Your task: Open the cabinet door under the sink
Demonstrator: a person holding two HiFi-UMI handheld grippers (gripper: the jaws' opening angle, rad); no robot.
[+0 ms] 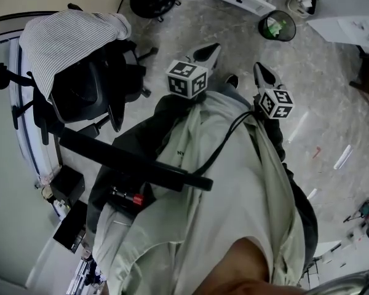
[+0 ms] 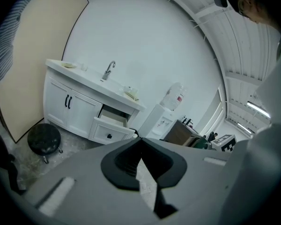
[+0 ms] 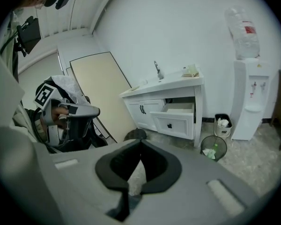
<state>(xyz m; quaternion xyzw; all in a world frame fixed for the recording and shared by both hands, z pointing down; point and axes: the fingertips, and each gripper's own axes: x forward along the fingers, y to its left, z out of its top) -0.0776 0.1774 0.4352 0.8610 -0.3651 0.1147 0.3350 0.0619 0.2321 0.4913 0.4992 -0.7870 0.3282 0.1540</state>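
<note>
The white sink cabinet (image 2: 79, 108) stands far off by the wall, with a faucet (image 2: 108, 70) on top. Its two doors (image 2: 68, 102) under the sink are closed, their black handles side by side. To their right a drawer (image 2: 111, 129) is pulled out. The right gripper view shows the same cabinet (image 3: 145, 108) and the drawer (image 3: 174, 121). My left gripper (image 2: 140, 138) and right gripper (image 3: 140, 142) are both shut and hold nothing. Both point toward the cabinet from a distance. In the head view they are held in front of the body, left gripper (image 1: 207, 53) and right gripper (image 1: 263, 72).
A black round stool (image 2: 43, 138) stands on the floor before the doors. A wire trash bin (image 3: 214, 146) and a water dispenser (image 3: 253, 97) are right of the cabinet. An office chair (image 1: 89, 88) draped with a striped shirt is at my left.
</note>
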